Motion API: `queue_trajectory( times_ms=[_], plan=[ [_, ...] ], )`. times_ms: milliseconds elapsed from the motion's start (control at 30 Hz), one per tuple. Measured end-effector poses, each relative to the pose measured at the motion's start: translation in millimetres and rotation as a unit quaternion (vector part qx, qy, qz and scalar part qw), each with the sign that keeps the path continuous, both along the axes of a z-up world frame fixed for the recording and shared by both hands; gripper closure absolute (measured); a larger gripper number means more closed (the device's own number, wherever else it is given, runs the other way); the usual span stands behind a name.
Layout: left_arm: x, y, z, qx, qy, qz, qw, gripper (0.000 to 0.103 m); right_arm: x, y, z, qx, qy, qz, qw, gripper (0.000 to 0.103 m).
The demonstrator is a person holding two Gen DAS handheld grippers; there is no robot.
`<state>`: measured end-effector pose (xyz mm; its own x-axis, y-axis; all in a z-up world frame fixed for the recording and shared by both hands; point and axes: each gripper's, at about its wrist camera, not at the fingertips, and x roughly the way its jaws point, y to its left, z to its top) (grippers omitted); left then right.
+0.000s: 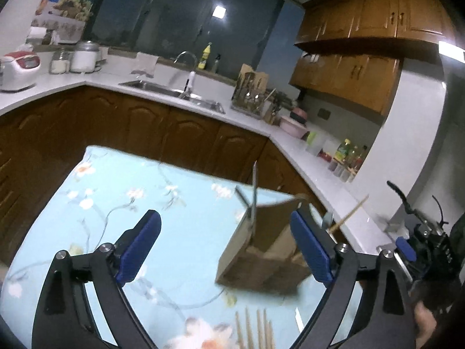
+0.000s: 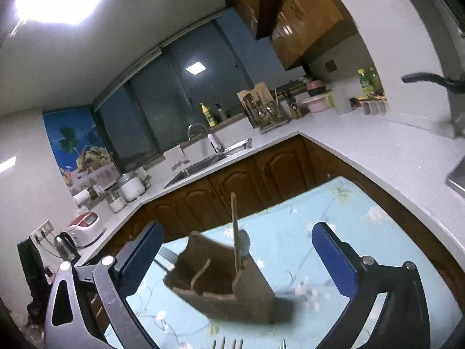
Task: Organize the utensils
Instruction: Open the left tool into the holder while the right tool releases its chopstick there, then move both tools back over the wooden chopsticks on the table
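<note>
Left wrist view shows your left tool [image 1: 225,248] spread wide, empty; some utensils stand in the box [image 1: 261,253], chopsticks [image 1: 255,331] wait at bottom.

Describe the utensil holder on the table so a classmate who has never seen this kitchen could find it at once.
Start at the table with the pale blue floral tablecloth. On it stands a brown wooden holder split into compartments, a chopstick sticking up from it. It is the only box-shaped thing there; loose chopsticks lie flat nearer the camera.

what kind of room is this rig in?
A home kitchen, most likely: a sink with faucet set in a white countertop, wooden wall cabinets, and a rice cooker by the wall.
</note>
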<state>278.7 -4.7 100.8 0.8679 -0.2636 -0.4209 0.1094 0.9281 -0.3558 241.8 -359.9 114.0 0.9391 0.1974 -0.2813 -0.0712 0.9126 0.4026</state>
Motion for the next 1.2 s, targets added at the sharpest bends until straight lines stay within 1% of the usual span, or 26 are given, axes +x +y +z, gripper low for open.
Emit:
queue_trajectory(
  times_ms=[167,400,600,733,900,1100,1133,1167,1200],
  plan=[
    [-29.9,8.1,-22.7,0.008,0.025,0.003,0.9996,0.011,-27.0,1.7,-19.0,-0.008,0.024,0.003,1.0,0.0],
    [-66.6,19.1,-54.1,0.004,0.069,0.004,0.9976,0.011,-60.9,-2.8,-54.1,-0.003,0.074,0.004,0.997,0.0],
    [-77.4,14.2,-73.6,0.007,0.099,-0.006,0.9951,0.011,-74.4,-1.0,-74.1,-0.013,0.103,0.005,0.995,0.0],
    [-77.5,4.4,-80.0,0.016,0.112,-0.016,0.9935,0.011,-75.3,0.1,-80.6,-0.018,0.115,0.01,0.993,0.0],
    [-71.0,-10.5,-80.2,0.03,0.123,-0.032,0.9914,0.011,-72.2,6.4,-78.9,-0.031,0.117,0.017,0.992,0.0],
    [-53.2,-38.9,-87.5,0.07,0.143,-0.063,0.9852,0.011,-61.7,13.1,-83.1,-0.04,0.13,0.03,0.99,0.001],
    [-47.9,-45.9,-92.0,0.082,0.149,-0.066,0.9832,0.012,-60.5,13.4,-84.2,-0.04,0.132,0.029,0.99,0.004],
    [-44.8,-49.2,-94.7,0.087,0.153,-0.069,0.982,0.015,-59.0,13.3,-85.7,-0.04,0.135,0.029,0.99,0.006],
    [-38.2,-56.0,-100.6,0.09,0.164,-0.079,0.9792,0.018,-56.8,13.2,-87.7,-0.039,0.139,0.03,0.989,0.012]
  ],
)
